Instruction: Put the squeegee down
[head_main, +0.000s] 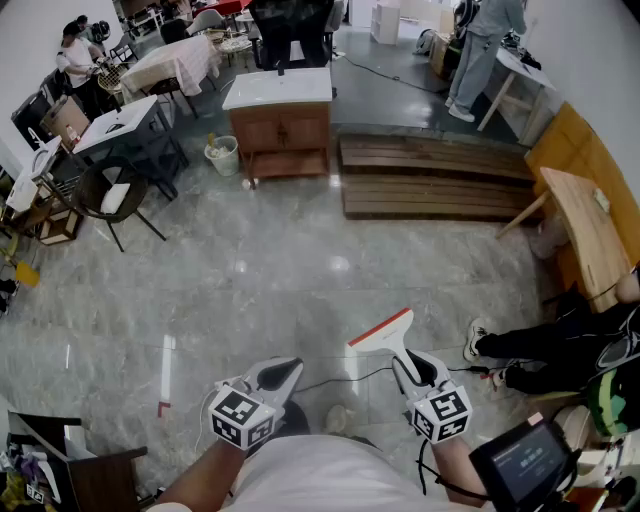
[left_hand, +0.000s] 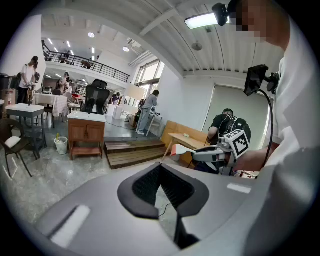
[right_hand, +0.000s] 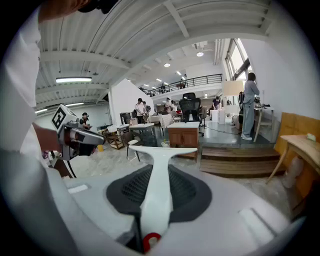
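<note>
In the head view you are holding both tools low over a polished, grey, marble-patterned floor (head_main: 250, 270), and the right gripper (head_main: 405, 362) is carrying the squeegee (head_main: 382, 333) up in the air, well clear of that floor. Its flat white blade, edged with a thin orange-red strip, is jutting forward past the fingers and slanting up to the right. The left gripper (head_main: 283, 372) is hanging beside it with its pale fingers drawn into one narrow point. In the left gripper view the two black, ribbed fingers (left_hand: 142, 187) are meeting at their far tips and clenching on nothing, with only a sliver of floor showing through the gap behind the tips. The squeegee is showing off to the right there, apart from these fingers, poking out of the other tool. In the right gripper view the smooth white plastic handle is running straight up the middle between the dark, mesh-textured fingers (right_hand: 187, 187), which are pressing on it from both sides, so this tool is grasping the squeegee. The handle is widening beyond the fingertips into a T-shaped head, and a red ring is sitting at its near end. A wooden cabinet (right_hand: 183, 135) with a white top is standing on the floor beyond.
</note>
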